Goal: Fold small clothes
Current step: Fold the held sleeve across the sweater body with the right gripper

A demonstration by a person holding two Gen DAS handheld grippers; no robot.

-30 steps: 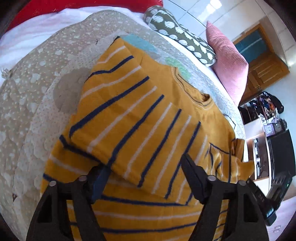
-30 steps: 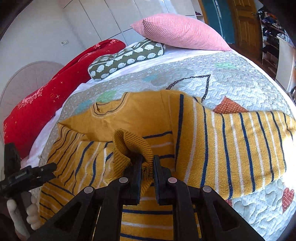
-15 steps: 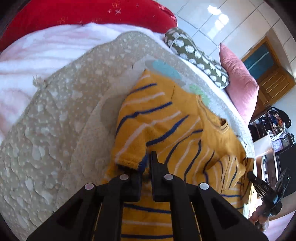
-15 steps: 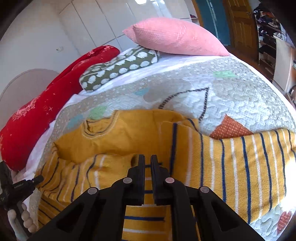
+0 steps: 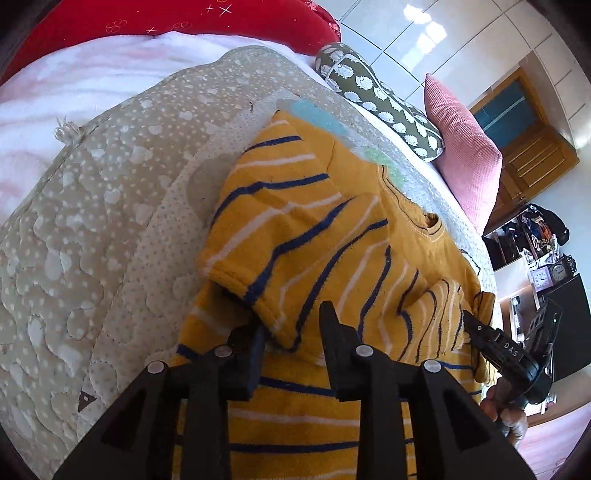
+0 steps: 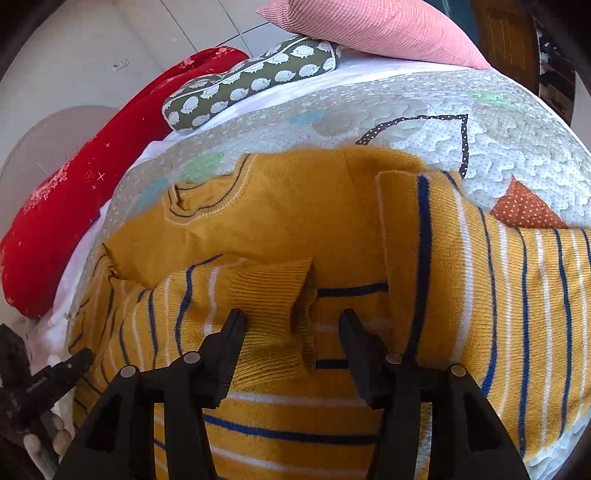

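A mustard sweater with navy and white stripes lies flat on the quilt, both sleeves folded in over its body. My left gripper is low over it with its jaws opening. The folded sleeve's edge lies loose between the fingers. In the right wrist view the same sweater fills the middle. My right gripper is also opening, and the ribbed cuff rests between its fingers without being pinched. Each gripper shows at the edge of the other's view: right gripper, left gripper.
A pink pillow, a green hedgehog-print cushion and a red cushion line the head of the bed. A white blanket lies beyond the quilt edge. A wooden door and cluttered shelves stand past the bed.
The left gripper closed on the folded sleeve's edge, moved with it, and has now parted its jaws. The right gripper carried the raised cuff down onto the sweater and let it go.
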